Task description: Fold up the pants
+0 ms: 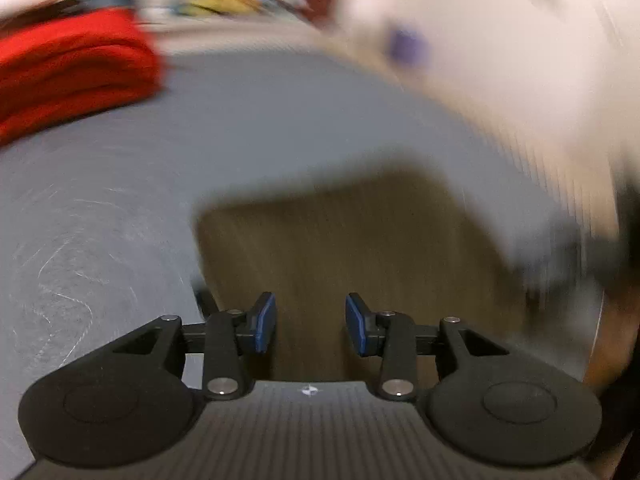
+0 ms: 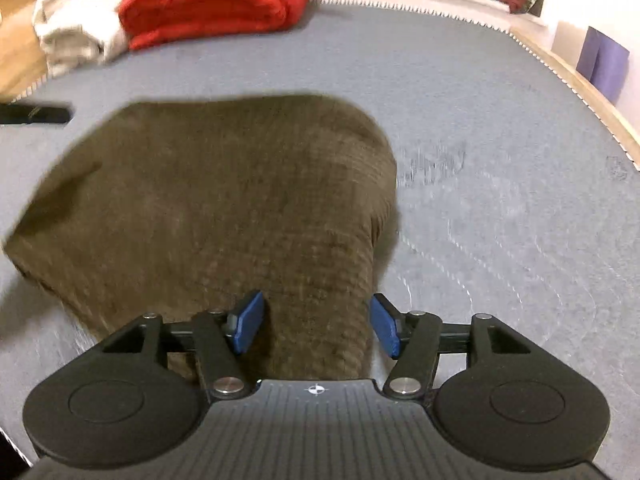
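Pants (image 2: 224,200) flat on grey mat (image 2: 500,220); left tongs (image 1: 311,322) and right tongs (image 2: 316,322) wide apart above them, gripping nothing.

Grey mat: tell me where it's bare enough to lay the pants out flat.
Bare stretch of grey mat right of the brown pants, out to the toothed edge. A narrower bare band lies between pants and red blanket. Crowded at far left: blanket, white cloth, a black object.

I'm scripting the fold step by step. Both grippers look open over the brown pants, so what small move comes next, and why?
Probably lower the right gripper and close its fingers on the brown pants edge beneath: both grippers are open, nothing is held, and the cloth lies between its fingers.
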The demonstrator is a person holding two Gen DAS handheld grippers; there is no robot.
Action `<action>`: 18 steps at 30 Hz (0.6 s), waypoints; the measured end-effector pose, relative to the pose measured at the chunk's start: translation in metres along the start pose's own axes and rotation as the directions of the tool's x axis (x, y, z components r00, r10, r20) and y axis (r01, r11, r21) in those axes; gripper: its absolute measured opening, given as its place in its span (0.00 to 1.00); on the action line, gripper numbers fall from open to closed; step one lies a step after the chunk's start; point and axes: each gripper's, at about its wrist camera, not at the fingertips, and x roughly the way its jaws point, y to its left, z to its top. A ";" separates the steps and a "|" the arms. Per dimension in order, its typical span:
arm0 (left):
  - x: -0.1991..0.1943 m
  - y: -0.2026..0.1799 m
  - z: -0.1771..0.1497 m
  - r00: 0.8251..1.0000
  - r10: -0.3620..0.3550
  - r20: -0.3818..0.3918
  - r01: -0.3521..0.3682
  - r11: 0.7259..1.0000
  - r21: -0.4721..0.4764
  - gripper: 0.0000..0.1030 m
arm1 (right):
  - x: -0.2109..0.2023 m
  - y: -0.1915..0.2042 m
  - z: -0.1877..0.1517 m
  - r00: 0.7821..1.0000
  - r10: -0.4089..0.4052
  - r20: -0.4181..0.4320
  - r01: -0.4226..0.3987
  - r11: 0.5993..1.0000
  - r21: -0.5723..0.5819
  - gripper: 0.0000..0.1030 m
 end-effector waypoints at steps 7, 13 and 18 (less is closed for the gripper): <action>-0.013 -0.047 -0.037 0.995 0.100 0.030 -0.104 0.948 0.302 0.41 | 0.001 -0.015 -0.009 0.993 0.064 -0.103 -0.049 0.989 0.137 0.57; -0.007 -0.032 -0.042 0.998 0.001 -0.067 0.011 0.986 0.169 0.41 | -0.027 -0.015 -0.004 0.996 0.083 -0.041 -0.078 0.992 0.104 0.54; -0.024 -0.048 -0.031 0.997 0.064 -0.036 -0.057 0.985 0.162 0.41 | -0.017 0.005 -0.015 0.995 0.023 -0.098 -0.022 1.000 0.003 0.57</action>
